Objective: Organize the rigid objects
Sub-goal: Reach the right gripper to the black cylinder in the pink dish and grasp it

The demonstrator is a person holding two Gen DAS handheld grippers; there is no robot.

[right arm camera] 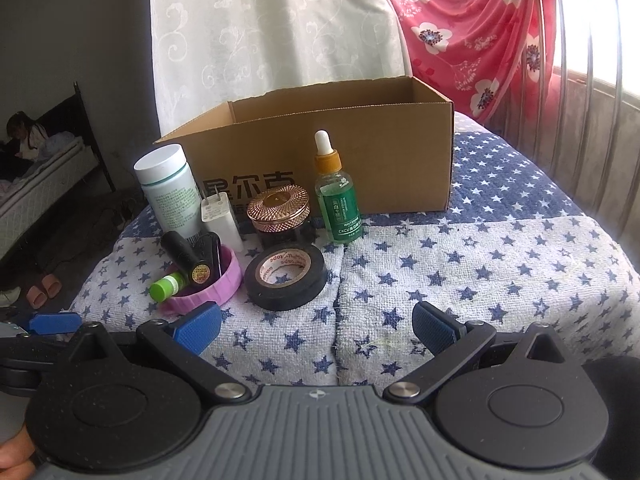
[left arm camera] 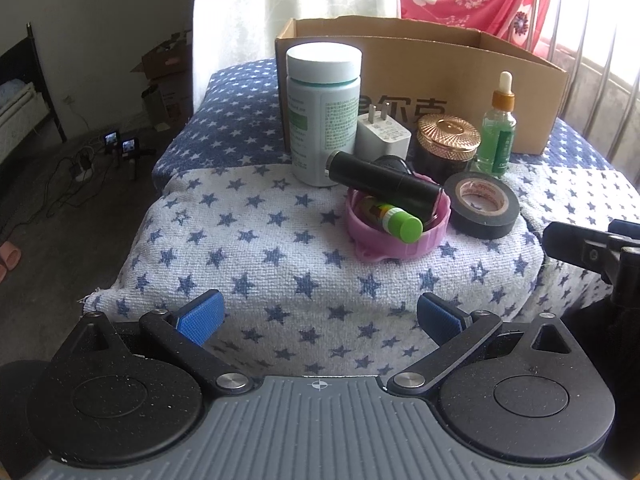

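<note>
1. Nearest the lens in each wrist view is the gripper itself: the left gripper point(left arm camera: 318, 316) and the right gripper point(right arm camera: 316, 326) both have their blue pads spread wide with nothing between them, and both hang over the star-print cloth point(left arm camera: 248, 240) short of the objects.
2. The cardboard box point(right arm camera: 384, 160) stands open at the back of the surface. Only its far inner walls show in the right wrist view and nothing shows above its rim; its floor is hidden, so whether it holds anything cannot be told.
3. All the items that can be seen are outside the box, clustered in front of it: a white pill bottle point(left arm camera: 323, 112), a white charger plug point(left arm camera: 383, 134), a dark jar with a rose-gold lid point(right arm camera: 279, 214), a green dropper bottle point(right arm camera: 338, 200) and a roll of black tape point(right arm camera: 285, 277).
4. A pink dish point(left arm camera: 396, 236) in front holds a black tube point(left arm camera: 384, 182) lying across its rim and a small green-capped tube point(left arm camera: 400, 226).
5. Judged from this layout, sorting has scarcely begun: no item is gripped, and every visible piece remains to be put in the box, if that is the goal.
6. The tape lies closest to the right gripper; the dish lies closest to the left.
</note>
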